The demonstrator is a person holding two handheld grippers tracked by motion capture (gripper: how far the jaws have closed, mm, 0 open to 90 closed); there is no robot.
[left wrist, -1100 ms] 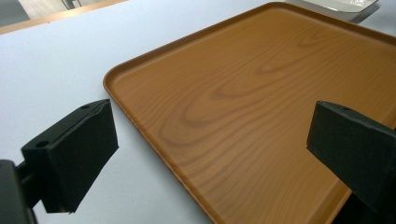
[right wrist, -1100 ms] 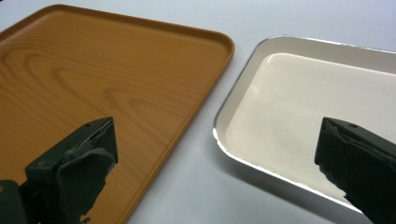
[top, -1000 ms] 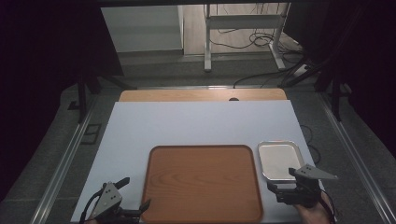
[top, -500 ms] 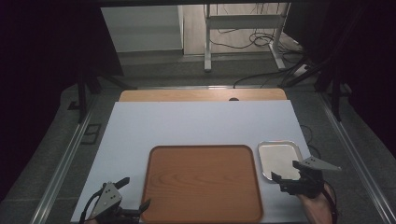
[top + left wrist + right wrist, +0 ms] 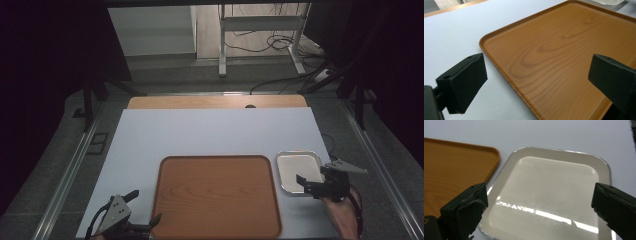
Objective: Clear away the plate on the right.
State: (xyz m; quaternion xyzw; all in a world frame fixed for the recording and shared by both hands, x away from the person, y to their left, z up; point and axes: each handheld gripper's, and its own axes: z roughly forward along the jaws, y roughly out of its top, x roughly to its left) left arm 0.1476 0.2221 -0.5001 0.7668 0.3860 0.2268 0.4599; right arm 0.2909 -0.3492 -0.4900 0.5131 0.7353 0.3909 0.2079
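A brown wooden tray (image 5: 217, 195) lies at the near middle of the white table top (image 5: 215, 132). Just to its right sits a small, empty metal tray (image 5: 299, 170). My right gripper (image 5: 312, 180) hovers open over that tray's near right corner. In the right gripper view its jaws stand wide on either side of the metal tray (image 5: 549, 182), with the wooden tray (image 5: 449, 165) at the left. My left gripper (image 5: 145, 207) is open at the wooden tray's near left corner. In the left gripper view the wooden tray's rim (image 5: 499, 65) runs between the jaws.
A wooden strip (image 5: 215, 102) borders the far edge of the white top. Beyond it are a grey floor, desk legs (image 5: 222, 45) and cables (image 5: 280, 45). Metal rails (image 5: 75, 165) run along both sides of the table.
My right gripper has shifted a little forward and to the right, still open over the metal tray. The left gripper and both trays have stayed put.
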